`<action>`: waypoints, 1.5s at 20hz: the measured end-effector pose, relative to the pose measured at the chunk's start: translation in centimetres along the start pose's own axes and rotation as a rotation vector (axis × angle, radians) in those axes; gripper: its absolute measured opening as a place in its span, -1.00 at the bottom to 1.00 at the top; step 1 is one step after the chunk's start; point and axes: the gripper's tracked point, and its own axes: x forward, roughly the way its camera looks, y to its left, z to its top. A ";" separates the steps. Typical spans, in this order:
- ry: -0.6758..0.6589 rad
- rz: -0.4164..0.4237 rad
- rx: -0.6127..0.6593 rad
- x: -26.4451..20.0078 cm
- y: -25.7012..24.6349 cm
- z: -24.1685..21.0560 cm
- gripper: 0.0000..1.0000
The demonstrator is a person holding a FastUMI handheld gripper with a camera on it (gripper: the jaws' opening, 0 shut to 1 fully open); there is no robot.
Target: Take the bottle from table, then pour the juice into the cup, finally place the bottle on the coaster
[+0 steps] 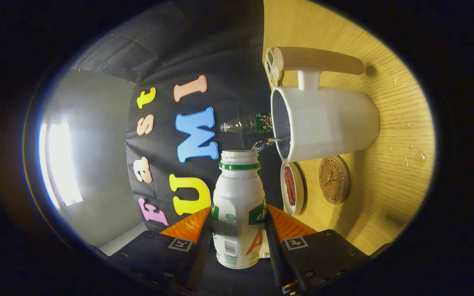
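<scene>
A white bottle (237, 205) with a green neck ring and no cap sits between my fingers, and my gripper (239, 224) is shut on its body. I hold the bottle tipped on its side, mouth toward a white cup (327, 121) with a wooden handle (319, 61). A thin clear stream (268, 143) runs from the bottle's mouth into the cup's opening. Just beyond the fingers, beside the cup, a round cork coaster (334, 179) lies on the wooden table (385, 172).
A small white dish (291, 188) with something dark red in it stands between the coaster and the bottle. A clear plastic bottle (247, 123) and a small patterned box (273, 65) sit near the cup. A few drops (420, 156) lie on the table.
</scene>
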 end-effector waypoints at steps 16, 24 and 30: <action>-0.013 0.041 0.053 -0.2 0.1 0.8 0.30; -0.013 0.037 0.074 -0.4 0.1 0.6 0.30; -0.017 0.044 0.098 -0.2 0.2 0.5 0.31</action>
